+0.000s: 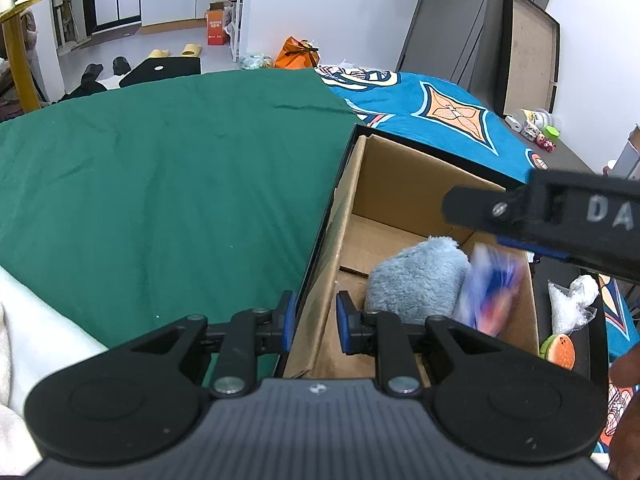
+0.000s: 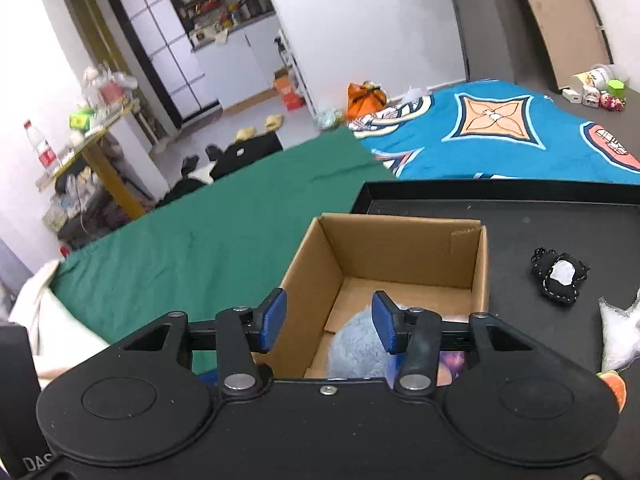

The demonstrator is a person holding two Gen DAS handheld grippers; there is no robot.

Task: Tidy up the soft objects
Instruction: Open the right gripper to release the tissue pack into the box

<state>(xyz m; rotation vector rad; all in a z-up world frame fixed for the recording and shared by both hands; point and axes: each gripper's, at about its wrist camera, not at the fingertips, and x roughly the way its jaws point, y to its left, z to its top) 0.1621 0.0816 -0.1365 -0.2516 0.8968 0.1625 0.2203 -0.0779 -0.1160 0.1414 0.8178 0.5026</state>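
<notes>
Tray (image 2: 520, 208) rests on green bedcover (image 2: 224, 240).

The room was evenly bright, with soft, faint shadows. Both views bowed strongly, with dark corners. Only a blue-and-white soft item (image 1: 490, 284) inside the cardboard box (image 1: 404, 184), at four o'clock, was smeared by motion blur; white walls glared at twelve o'clock.

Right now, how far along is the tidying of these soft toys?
Done: a fluffy blue plush lies in the cardboard box, a blurred blue-and-white item beside it. In hand: the left fingers clamp the box wall; the right fingers hang open, empty. Left: a black felt piece, a white glittery piece and a burger toy on the black tray.
</notes>
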